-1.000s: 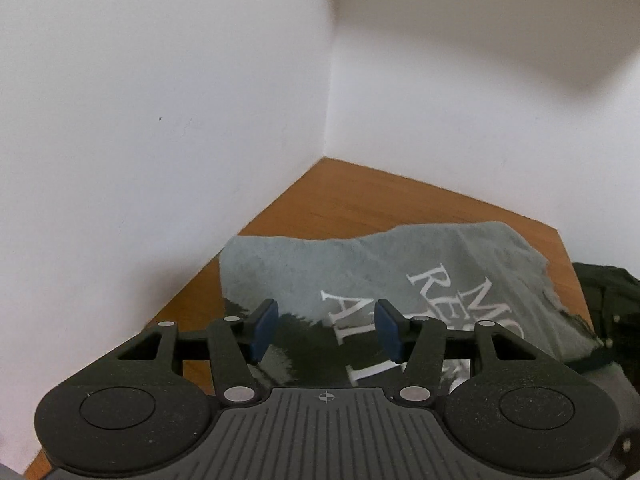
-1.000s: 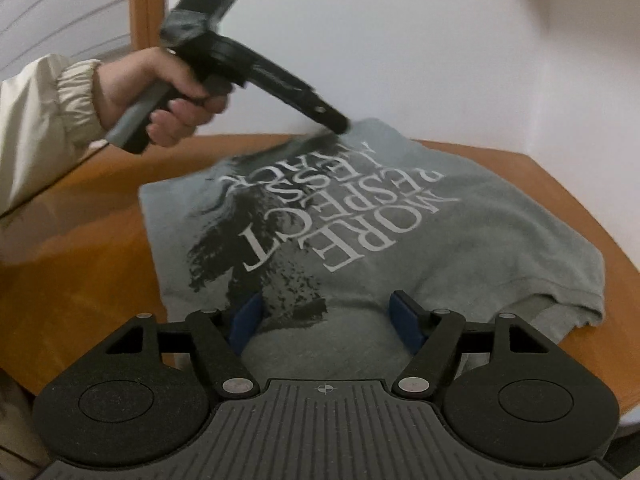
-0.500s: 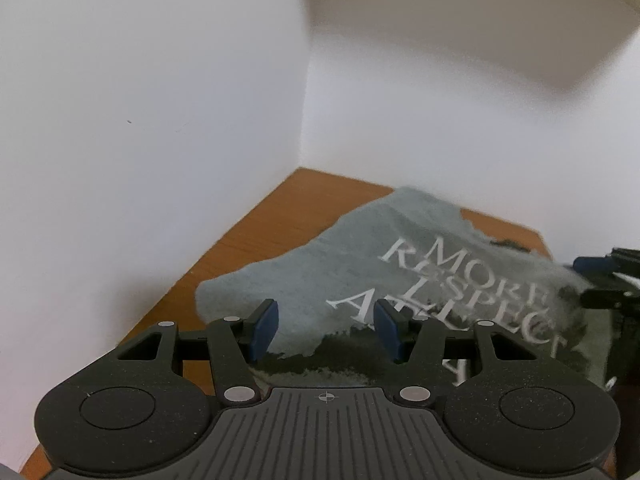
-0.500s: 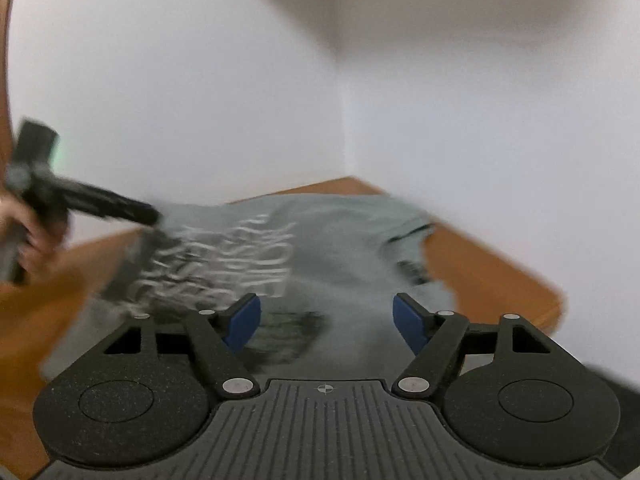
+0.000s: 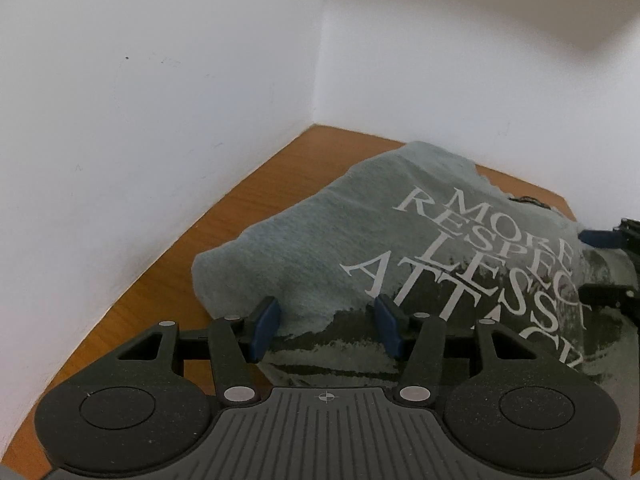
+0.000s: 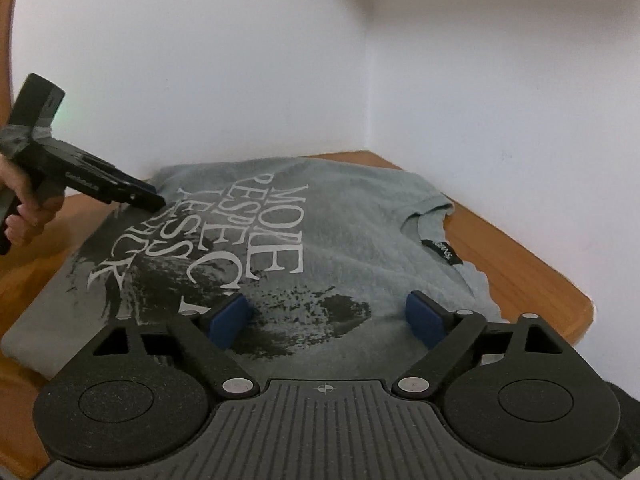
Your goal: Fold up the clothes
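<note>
Shirt (image 6: 340,240) is lying flat on the bench (image 6: 532,272), print up. Right hand-held gripper (image 6: 328,316) is opening above it, holding nothing; left hand-held gripper (image 5: 326,330) is hovering half apart, empty. Each should be pinching a single edge layer, lifting evenly.

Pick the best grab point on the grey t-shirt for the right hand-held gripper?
Probably the collar-side edge of the grey t-shirt, near the black neck label. That edge lies free along the wooden table, so come in low from the table's open side. The right hand-held gripper is opening, nothing between its pads.
</note>
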The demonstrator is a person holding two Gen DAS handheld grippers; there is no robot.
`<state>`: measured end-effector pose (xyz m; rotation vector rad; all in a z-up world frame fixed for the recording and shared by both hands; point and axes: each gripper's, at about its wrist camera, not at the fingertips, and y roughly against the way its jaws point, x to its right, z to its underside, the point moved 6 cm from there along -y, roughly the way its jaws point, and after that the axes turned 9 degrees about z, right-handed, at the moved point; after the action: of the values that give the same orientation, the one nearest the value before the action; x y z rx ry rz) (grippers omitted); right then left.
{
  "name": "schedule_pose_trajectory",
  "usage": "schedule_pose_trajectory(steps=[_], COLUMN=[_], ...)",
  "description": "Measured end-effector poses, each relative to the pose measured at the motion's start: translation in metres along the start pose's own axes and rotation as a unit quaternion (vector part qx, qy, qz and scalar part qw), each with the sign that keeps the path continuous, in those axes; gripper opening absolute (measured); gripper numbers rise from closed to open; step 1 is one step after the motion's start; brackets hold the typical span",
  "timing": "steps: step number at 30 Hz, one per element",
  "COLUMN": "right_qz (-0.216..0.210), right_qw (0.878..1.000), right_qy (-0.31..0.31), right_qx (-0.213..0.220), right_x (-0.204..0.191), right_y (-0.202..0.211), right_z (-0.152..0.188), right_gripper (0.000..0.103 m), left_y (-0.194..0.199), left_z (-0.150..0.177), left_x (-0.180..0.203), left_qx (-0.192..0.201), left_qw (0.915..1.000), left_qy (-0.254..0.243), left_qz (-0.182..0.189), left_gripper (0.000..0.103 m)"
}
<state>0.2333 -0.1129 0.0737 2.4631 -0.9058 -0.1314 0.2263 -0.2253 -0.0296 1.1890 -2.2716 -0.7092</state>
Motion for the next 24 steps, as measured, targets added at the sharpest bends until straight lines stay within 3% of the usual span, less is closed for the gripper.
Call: schedule_pose_trajectory(steps=[17,24], right_qz=[-0.017,-0.006], right_qw=[0.999,0.999], right_qy=[0.026,0.041], right_qx=[0.011,0.013], right_x=[-0.033,-0.035], right_y=[-0.006,-0.019], right_z=[-0.006,-0.014], right_gripper=[0.097,0.086], left_y=[0.047,0.045], left_z=[0.024,0.021], left_x=[0.001,-0.006], left_qx=[0.008,0.020], left_qw=[0.9999,0.9993], left_qy=[0.005,0.003], left_qz=[-0.013,-0.031], left_gripper=[0.057,0.062])
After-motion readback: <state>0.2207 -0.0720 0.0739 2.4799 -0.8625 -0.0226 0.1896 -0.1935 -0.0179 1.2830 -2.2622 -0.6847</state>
